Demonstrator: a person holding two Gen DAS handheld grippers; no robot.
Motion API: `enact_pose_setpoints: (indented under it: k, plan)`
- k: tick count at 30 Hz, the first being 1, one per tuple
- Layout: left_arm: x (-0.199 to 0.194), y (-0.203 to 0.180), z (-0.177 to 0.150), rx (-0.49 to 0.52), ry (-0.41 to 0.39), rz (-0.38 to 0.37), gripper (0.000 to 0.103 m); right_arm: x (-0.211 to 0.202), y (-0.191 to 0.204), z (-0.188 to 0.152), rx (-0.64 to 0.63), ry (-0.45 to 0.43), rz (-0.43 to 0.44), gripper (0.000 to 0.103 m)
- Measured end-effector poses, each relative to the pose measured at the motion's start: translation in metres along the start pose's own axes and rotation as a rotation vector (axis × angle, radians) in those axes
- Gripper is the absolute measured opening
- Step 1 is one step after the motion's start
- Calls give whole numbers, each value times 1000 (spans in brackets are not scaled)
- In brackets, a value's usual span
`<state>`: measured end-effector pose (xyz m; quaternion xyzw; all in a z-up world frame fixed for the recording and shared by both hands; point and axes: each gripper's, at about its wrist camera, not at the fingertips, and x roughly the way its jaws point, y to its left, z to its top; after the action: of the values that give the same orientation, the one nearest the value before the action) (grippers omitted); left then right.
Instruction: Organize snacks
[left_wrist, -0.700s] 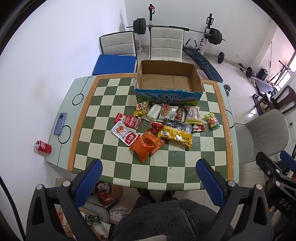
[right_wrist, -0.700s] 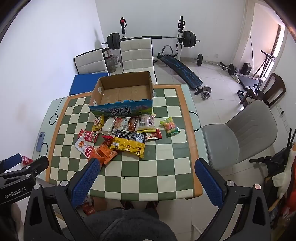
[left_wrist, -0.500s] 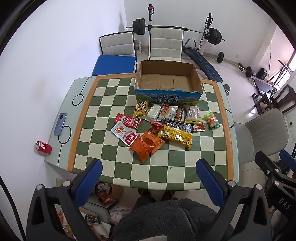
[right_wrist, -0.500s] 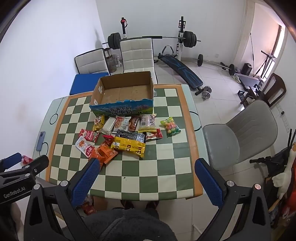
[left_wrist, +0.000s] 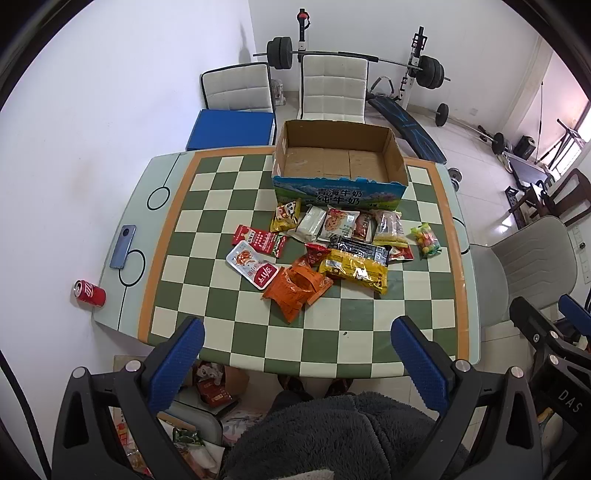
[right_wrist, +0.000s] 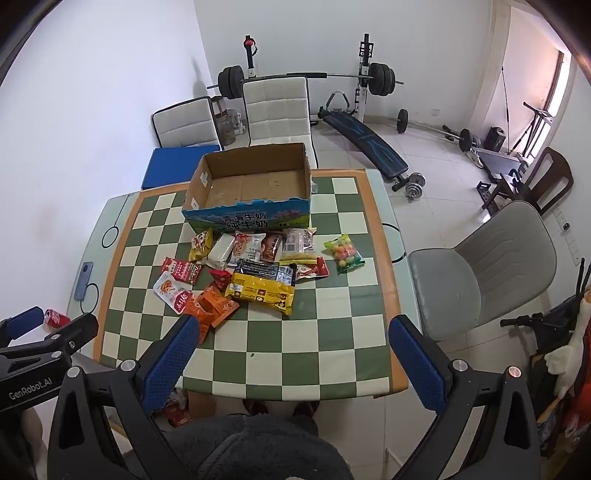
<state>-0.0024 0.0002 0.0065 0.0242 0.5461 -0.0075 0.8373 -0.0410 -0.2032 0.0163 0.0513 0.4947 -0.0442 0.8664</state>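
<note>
Below both cameras, a grey fleece garment (left_wrist: 317, 435) fills the bottom of each view and hides the near table edge at its middle; a pair of feet shows only in part under the table. Both claws hang high above the near edge, well clear of everything. The left gripper (left_wrist: 295, 363) stands wide with nothing between its blue pads, and so does the right gripper (right_wrist: 293, 363), whose left pad covers part of the orange packets (right_wrist: 212, 308). On the checkered table (left_wrist: 229, 343) the snacks (left_wrist: 332, 243) lie in a loose pile at the centre, several overlapping so that the lower wrappers are half hidden and their print is too small to read. Just beyond them, touching the far row of packets, stands an open cardboard box (left_wrist: 340, 162), its floor bare. The near half of the table is free squares. At the left margin lie a phone (left_wrist: 122, 246) and, near the corner, a red can (left_wrist: 88, 293) on its side. Clutter under the table's left side is hard to make out.
</note>
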Motion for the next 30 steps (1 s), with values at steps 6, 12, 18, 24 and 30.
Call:
enact_pose_setpoints:
  k: [6, 12, 18, 24, 30]
  plan:
    - [4, 9, -3, -1, 0, -4, 103, 2, 7, 2, -2, -1, -2, 103]
    - [5, 11, -4, -2, 7, -7, 103, 2, 6, 1, -2, -3, -3, 103]
    - [7, 11, -4, 1, 18, -9, 103, 5, 10, 2, -2, 6, -1, 103]
    - [6, 9, -4, -2, 17, -9, 103, 1, 9, 0, -6, 5, 5, 103]
    - [8, 6, -4, 1, 19, -8, 103, 1, 9, 0, -6, 5, 5, 103]
